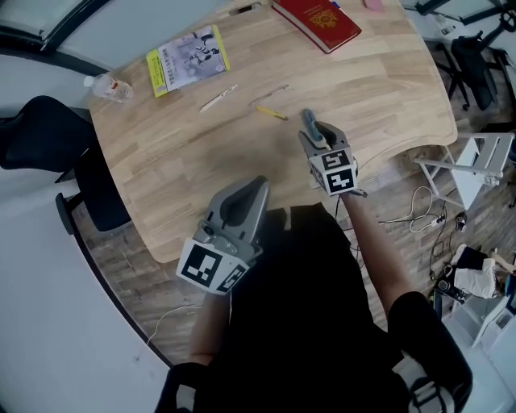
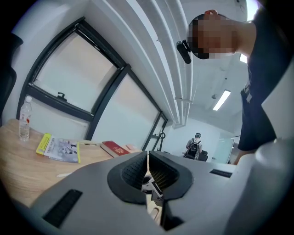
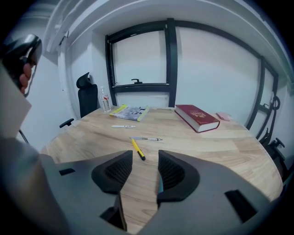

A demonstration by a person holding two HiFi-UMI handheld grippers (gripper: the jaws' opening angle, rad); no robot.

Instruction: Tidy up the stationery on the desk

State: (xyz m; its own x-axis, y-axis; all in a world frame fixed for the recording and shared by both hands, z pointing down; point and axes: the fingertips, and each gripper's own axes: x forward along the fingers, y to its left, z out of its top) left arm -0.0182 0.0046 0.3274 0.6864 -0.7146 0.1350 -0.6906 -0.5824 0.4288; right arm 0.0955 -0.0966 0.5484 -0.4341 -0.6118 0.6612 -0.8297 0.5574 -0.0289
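Three pens lie mid-desk: a yellow pen (image 1: 272, 113) (image 3: 138, 150), a silver pen (image 1: 268, 95) (image 3: 146, 138) and a white pen (image 1: 218, 98) (image 3: 123, 126). My right gripper (image 1: 308, 118) (image 3: 145, 170) hovers just short of the yellow pen, open and empty, pointing at it. My left gripper (image 1: 255, 188) (image 2: 148, 160) is held over the desk's near edge, tilted upward, shut with nothing between its pads. A red book (image 1: 317, 22) (image 3: 196, 117) and a yellow-edged booklet (image 1: 187, 60) (image 3: 130, 112) (image 2: 59, 149) lie farther back.
A water bottle (image 1: 109, 87) (image 2: 24, 125) stands at the desk's far left corner, by a black chair (image 1: 40, 133). A small pink eraser (image 3: 223, 116) lies beyond the red book. Windows run behind the wooden desk (image 1: 387, 97). A person (image 2: 196, 146) stands far off.
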